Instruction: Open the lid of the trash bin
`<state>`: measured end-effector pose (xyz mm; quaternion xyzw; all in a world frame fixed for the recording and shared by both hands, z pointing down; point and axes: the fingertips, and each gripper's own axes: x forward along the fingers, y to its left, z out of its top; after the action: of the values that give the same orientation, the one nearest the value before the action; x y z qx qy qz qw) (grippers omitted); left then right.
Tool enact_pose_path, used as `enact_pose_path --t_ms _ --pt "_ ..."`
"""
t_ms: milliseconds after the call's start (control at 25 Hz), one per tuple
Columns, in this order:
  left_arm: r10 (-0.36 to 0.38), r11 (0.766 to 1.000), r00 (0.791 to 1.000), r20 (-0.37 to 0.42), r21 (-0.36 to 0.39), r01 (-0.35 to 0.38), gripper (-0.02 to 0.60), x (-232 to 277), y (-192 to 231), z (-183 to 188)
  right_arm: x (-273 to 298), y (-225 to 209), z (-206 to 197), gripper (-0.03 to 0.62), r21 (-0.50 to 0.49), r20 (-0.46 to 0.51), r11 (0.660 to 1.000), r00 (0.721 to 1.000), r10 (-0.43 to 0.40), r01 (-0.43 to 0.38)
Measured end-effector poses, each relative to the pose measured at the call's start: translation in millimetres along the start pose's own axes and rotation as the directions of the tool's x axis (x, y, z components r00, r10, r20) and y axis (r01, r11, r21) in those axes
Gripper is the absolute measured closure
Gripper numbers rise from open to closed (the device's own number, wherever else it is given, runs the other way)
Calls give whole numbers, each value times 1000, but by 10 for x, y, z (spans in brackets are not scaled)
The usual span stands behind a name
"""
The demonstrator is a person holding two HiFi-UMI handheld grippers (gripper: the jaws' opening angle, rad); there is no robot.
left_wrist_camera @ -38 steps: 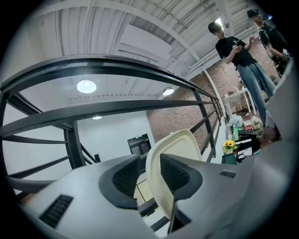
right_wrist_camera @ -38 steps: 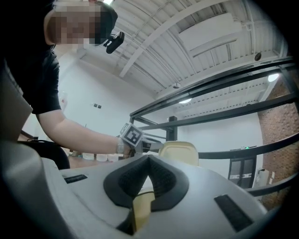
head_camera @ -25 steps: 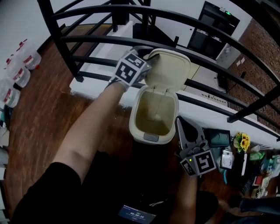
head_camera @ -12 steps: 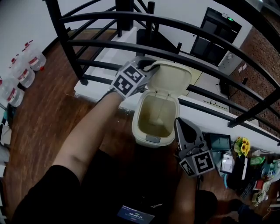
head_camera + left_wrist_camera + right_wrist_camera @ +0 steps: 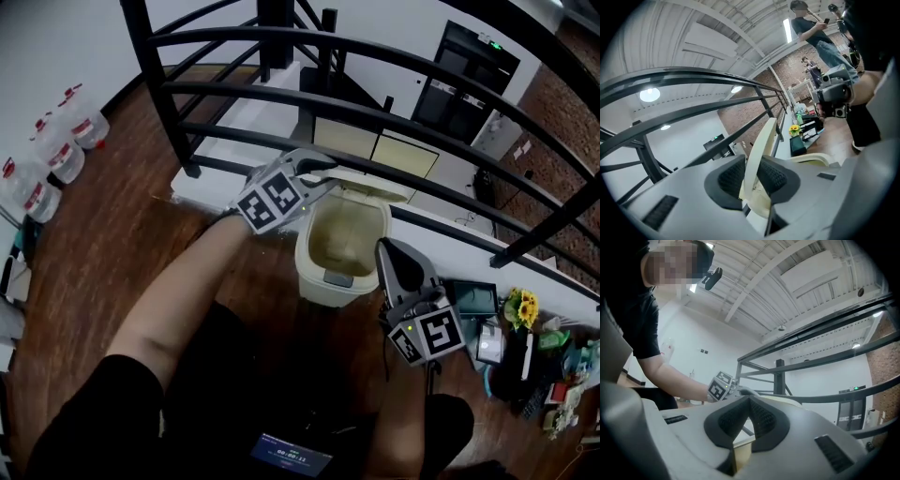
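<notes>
Lowering lid (image 5: 375, 183) (left gripper (image 5: 323, 169) fingers just closed on it).

Head view steeply down over trash bin (image 5: 319, 281); gripper views close, near-level, sharing railing (image 5: 157, 80).

The person wears a black short-sleeved top (image 5: 101, 405), and the left gripper (image 5: 323, 170) and right gripper (image 5: 386, 249) — both smooth pale-grey shells tapering toward the tips — each bear a cube (image 5: 269, 201) of black-and-white square markers, their jaws lined with dark ribbed pads (image 5: 729, 176).
</notes>
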<state>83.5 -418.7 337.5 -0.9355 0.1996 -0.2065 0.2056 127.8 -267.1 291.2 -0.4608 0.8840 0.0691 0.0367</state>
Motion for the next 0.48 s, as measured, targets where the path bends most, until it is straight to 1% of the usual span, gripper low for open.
enact_pose_path --t_ms 80,160,480 --pt "-30 999 999 -24 18 30 465 -88 -169 -43 -33 108 43 592 -7 -2 1000 1000 6 -6" --pt "-41 999 998 -39 23 42 460 -158 -295 -93 -64 210 69 592 -13 -4 1000 1000 10 -11" --pt "-47 999 998 -42 -22 46 451 -290 -533 -178 -189 503 101 592 -31 -9 999 1000 7 -7"
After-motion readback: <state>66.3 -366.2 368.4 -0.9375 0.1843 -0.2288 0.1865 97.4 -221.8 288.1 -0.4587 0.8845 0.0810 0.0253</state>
